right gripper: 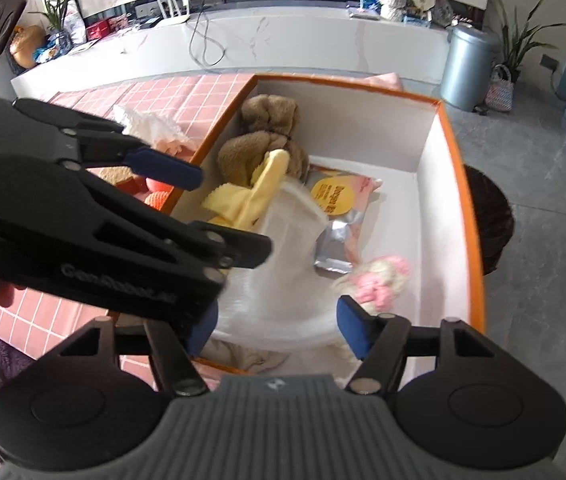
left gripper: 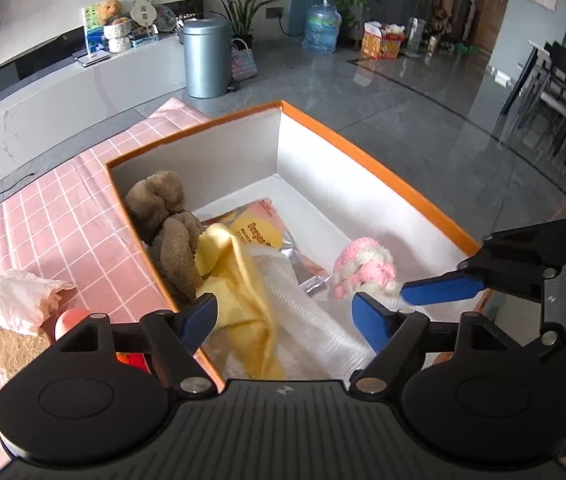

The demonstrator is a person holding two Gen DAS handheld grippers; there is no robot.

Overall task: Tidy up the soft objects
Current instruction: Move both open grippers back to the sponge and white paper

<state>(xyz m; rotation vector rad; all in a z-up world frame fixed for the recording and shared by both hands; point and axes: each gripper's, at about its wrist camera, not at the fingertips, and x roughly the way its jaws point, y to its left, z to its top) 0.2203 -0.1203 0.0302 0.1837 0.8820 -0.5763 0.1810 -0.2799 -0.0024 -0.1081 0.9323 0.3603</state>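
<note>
Brown plush (left gripper: 167, 232), yellow cloth (left gripper: 239, 280) inside orange-rimmed box (left gripper: 383, 172)

Box (left gripper: 383, 176) open at the top; access from above is free. Left half of its floor is taken: brown plush (left gripper: 167, 232) against the left wall, yellow cloth (left gripper: 239, 280) and white cloth (left gripper: 307, 320) spread toward the near wall, foil packet (left gripper: 267, 228) flat in the middle. Pink-white toy (left gripper: 363, 268) lies near the right wall. Bare floor remains at the far right corner and along the far wall. Both grippers crowd the near edge: left gripper (right gripper: 203, 216) crosses the left wall, right gripper (right gripper: 279, 328) sits beside it. Outside on the pink cloth (left gripper: 43, 216), tissue (left gripper: 15, 296) and small items block the strip along the left wall.
</note>
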